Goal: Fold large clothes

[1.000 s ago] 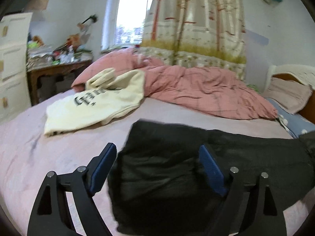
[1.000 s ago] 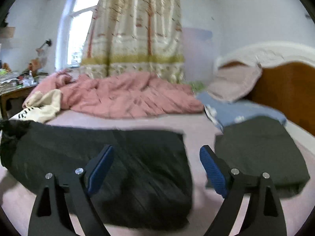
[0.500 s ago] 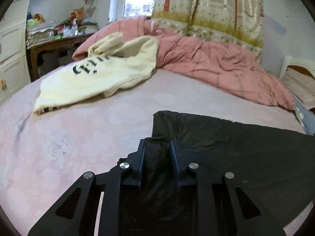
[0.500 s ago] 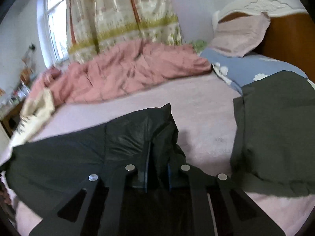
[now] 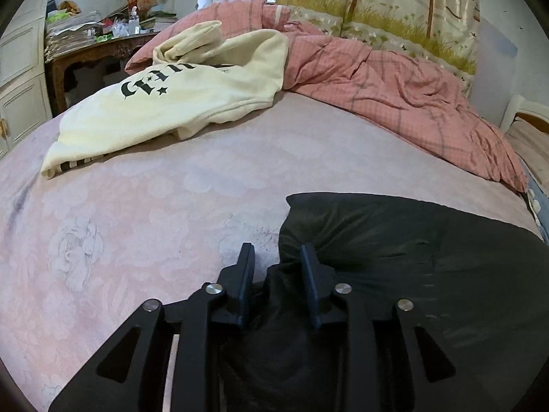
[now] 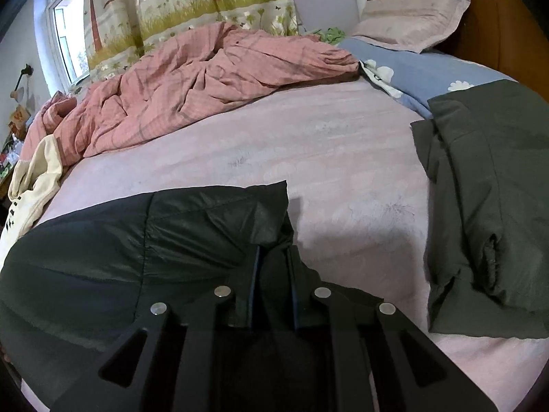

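Both grippers pinch corners of a black garment spread on a pink bed.

The bed [image 5: 144,226] lies ahead of both pairs of fingers, its pink sheet bare just past the tips. A rumpled pink quilt [image 6: 206,79] is heaped at the far side. The black garment [image 5: 411,247] lies flat under and beside the fingers. A folded dark green garment [image 6: 487,199] sits to the right of the right gripper's fingers, well apart; a cream sweatshirt [image 5: 171,103] lies far ahead and left of the left gripper's. The left gripper [image 5: 277,250] has a fold bunched between its fingers, which have just been easing apart, the right finger against the cloth. The right gripper [image 6: 274,252] is clenched on the garment's corner.
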A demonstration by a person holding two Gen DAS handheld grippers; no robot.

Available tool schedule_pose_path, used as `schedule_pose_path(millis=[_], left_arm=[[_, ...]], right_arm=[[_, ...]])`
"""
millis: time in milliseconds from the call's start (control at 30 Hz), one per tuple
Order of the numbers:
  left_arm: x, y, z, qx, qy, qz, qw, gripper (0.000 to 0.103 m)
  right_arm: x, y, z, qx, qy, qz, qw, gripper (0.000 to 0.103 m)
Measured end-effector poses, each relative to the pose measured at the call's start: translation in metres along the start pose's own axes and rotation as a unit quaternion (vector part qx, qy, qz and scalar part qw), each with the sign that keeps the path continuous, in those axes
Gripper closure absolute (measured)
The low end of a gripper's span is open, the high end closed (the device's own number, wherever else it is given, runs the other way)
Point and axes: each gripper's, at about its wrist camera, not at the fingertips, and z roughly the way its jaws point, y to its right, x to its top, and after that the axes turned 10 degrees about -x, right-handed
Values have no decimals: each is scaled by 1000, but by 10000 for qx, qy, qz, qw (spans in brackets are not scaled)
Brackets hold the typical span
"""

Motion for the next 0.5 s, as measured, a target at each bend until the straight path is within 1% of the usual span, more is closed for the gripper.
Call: schedule_pose_path(millis=[233, 300, 333, 367, 400, 433, 467, 500], left_arm=[[-1, -1, 0, 16, -23, -8, 10000, 72], [1, 2, -7, 81, 102, 34, 9999, 74], [2, 6, -17, 201, 289, 109, 9993, 76], [3, 11, -30, 266, 518, 208, 9981, 77], [5, 17, -47, 234, 796, 317, 9960, 77], [5, 25, -69, 118, 1123, 414, 9927, 77], [5, 32, -89, -48, 1373, 480, 9894, 77], [3, 41, -109, -285, 1592, 555, 9853, 77]], right_arm=[[-1, 1, 1, 12, -32, 11, 10000, 88], [0, 1, -1, -2, 6, 10, 10000, 88], [1, 2, -4, -37, 73, 7, 10000, 88], [3, 1, -12, -165, 225, -8, 9996, 87], [5, 2, -21, -244, 351, -18, 9991, 87], [7, 3, -32, -300, 512, -12, 9982, 87], [10, 6, -51, -353, 792, 53, 9962, 87], [12, 8, -63, -334, 947, 123, 9949, 87]])
